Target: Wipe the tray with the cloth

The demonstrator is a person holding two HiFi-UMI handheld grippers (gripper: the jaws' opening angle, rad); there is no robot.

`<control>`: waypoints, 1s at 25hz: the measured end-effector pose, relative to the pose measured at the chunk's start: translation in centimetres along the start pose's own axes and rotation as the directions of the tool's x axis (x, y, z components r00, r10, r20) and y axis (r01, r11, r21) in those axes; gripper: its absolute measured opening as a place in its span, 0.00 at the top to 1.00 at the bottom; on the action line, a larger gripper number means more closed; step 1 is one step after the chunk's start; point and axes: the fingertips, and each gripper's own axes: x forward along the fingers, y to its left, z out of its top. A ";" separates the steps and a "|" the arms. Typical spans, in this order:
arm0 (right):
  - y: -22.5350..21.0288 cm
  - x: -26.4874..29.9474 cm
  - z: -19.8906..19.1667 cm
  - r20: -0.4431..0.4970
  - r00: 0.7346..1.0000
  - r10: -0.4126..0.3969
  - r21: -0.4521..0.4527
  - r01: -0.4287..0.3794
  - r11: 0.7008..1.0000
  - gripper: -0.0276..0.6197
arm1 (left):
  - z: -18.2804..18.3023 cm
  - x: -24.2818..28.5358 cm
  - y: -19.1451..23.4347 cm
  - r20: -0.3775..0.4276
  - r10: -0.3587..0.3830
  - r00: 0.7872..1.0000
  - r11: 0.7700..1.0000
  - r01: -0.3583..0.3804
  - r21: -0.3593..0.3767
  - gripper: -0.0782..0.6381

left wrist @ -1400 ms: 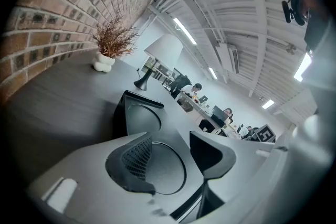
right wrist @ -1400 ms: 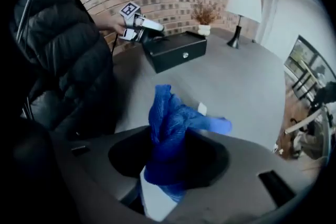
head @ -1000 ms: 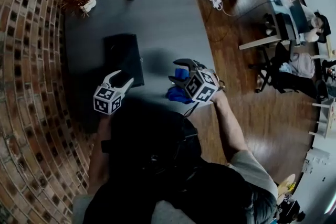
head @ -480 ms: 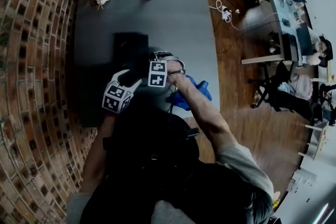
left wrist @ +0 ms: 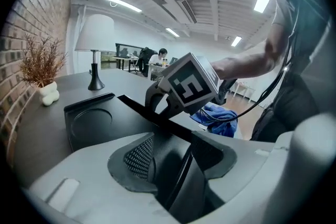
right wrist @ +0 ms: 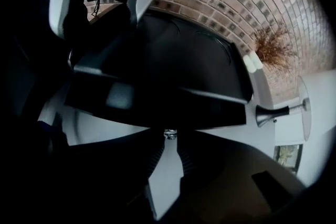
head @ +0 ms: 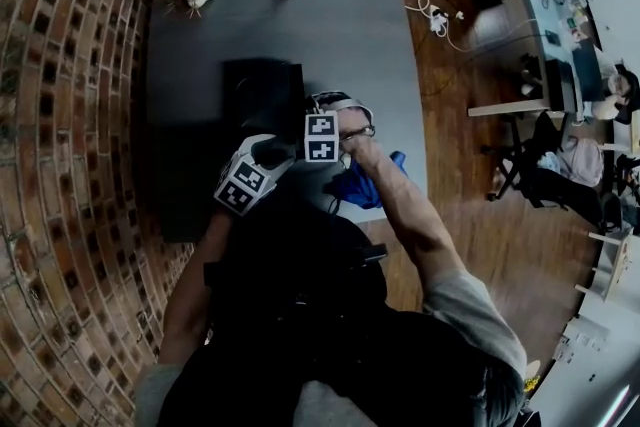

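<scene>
**Step in hand:** the tray is being secured before wiping; the cloth is not yet taken up.

**Left gripper** (left wrist: 176,152): fingers are held apart with nothing gripped, just beside the tray's near edge.

**Tray** (head: 262,90): black, rigid, matte and rectangular, with a raised rim and a round moulded recess. It is set on the smooth dark-grey worktop (head: 330,25).

**Right gripper** (right wrist: 168,136): fingers have just been closing and are drawn together on the tray's thin near rim.

**Cloth** (head: 368,183): blue, soft and crumpled, left at the worktop's edge, apart from the tray.

**Next move, as judged:** one gripper is to be freed and the cloth fetched.
</scene>
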 end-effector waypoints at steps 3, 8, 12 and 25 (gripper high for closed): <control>0.3 -0.2 -3.2 -0.036 0.999 -0.004 0.050 0.005 0.999 0.83 | -0.2 0.0 0.1 -0.015 0.005 1.000 1.000 -0.005 -0.011 0.58; 0.4 -0.1 -6.7 -0.066 0.998 0.002 0.087 0.004 0.996 0.84 | 0.1 0.0 0.3 -0.002 0.017 1.000 0.999 -0.017 -0.049 0.58; -0.2 0.0 -7.1 -0.071 0.997 0.005 0.097 0.002 0.995 0.84 | 0.3 0.8 -0.1 -0.015 -0.002 1.000 0.999 0.001 -0.044 0.58; 0.7 0.3 -9.2 -0.052 0.998 0.023 0.248 -0.009 0.969 0.84 | -0.8 1.3 0.3 -0.051 0.019 0.999 1.000 -0.020 -0.014 0.58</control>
